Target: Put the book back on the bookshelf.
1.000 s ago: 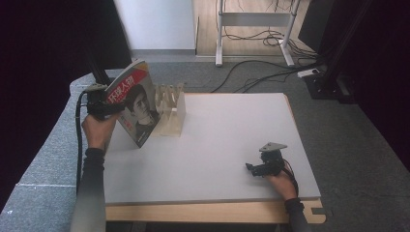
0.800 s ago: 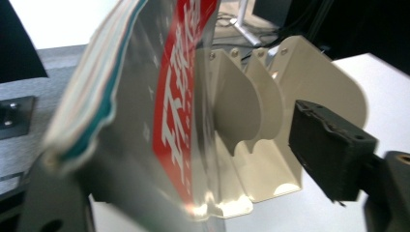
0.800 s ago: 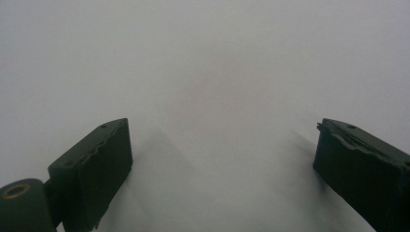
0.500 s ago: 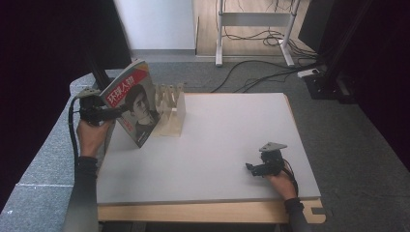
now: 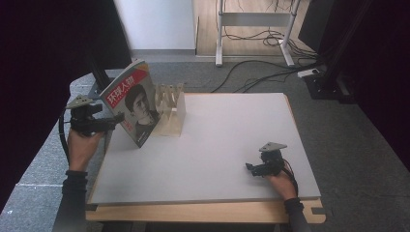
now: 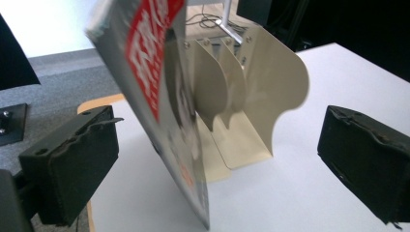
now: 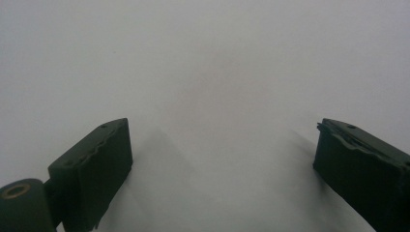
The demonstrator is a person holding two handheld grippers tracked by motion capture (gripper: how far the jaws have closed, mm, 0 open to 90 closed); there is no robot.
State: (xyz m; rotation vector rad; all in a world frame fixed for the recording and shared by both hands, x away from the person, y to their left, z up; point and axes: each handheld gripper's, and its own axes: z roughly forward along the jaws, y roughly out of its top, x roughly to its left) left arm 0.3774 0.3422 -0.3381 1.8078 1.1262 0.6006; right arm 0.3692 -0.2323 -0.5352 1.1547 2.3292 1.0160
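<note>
high view: a glossy red-banded magazine (image 5: 131,107) leans tilted against the cream metal file rack (image 5: 170,109) at the white table (image 5: 227,140) edge; the rack's slots look empty.

left gripper view: left gripper (image 6: 212,164) jaws spread, magazine between, probably untouched.

right gripper view: right gripper (image 7: 222,164) jaws apart, idle.

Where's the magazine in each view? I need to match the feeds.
High view: magazine far left of the table, leaning against the cream file rack.
Left gripper view: magazine left of centre, tilted, between the open jaws.
Right gripper view: white tabletop ahead.
Shared landmark: file rack.
</note>
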